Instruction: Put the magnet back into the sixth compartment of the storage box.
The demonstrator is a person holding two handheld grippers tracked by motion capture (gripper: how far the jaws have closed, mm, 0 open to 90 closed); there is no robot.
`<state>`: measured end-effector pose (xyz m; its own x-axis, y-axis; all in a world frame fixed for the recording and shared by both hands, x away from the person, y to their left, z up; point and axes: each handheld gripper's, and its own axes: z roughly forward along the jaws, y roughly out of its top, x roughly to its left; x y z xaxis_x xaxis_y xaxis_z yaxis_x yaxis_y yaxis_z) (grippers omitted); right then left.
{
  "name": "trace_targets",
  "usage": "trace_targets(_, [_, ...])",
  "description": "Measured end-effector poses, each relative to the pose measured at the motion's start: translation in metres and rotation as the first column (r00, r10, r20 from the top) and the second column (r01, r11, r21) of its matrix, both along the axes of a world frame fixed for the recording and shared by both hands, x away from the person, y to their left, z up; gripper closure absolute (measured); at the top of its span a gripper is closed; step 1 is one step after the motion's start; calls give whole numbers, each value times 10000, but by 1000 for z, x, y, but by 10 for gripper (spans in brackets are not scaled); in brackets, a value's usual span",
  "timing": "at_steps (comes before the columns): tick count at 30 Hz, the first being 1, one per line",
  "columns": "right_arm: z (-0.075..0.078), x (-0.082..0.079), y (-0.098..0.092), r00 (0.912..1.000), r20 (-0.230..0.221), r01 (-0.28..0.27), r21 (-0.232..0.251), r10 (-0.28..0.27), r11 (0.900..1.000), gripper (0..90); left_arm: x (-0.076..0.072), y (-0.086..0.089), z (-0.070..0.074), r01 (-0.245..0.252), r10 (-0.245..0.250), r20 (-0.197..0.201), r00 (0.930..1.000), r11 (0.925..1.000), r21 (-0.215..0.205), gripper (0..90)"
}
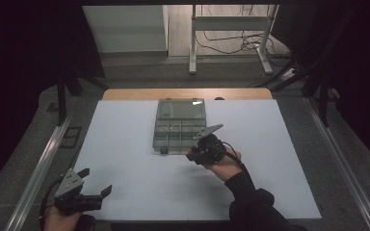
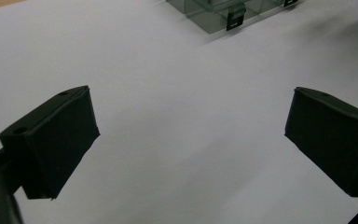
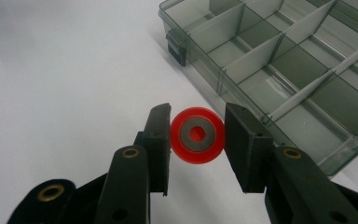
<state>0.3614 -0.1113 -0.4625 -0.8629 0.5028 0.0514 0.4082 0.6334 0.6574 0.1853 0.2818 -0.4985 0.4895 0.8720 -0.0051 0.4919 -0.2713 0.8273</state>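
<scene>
White sheeting covers the desk (image 1: pixel 125 159), with a strip of wood showing along its far edge and dark floor beyond. Most of the surface lies bare — wide open room on the left, on the right and along the near edge.

A smoky clear compartment box (image 1: pixel 179 130) sits at the middle of the far half, its lid standing open at the far side and a dark latch on its near wall. The dividers split it into small cells.

The right tongs (image 3: pixel 197 136) hang just off the box's near right corner, above the white sheet. Their two black pads press on either side of a red ring (image 3: pixel 197 136) with a grey centre, gripping it by its rim so its hole faces the camera. The ring is outside the box, close beside its outer wall but not over any cell.

The left tongs (image 1: pixel 94 180) rest at the near left corner of the desk, well apart from the box — jaws spread wide with nothing between them, only bare sheet below.
</scene>
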Motion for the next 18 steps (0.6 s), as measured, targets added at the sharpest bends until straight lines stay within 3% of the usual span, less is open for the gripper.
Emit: trace_targets(18, [0,10,8,10000,-2,16,-65,-16,10000,629,0,0,0,19,-19,5,10000,10000,-13,29])
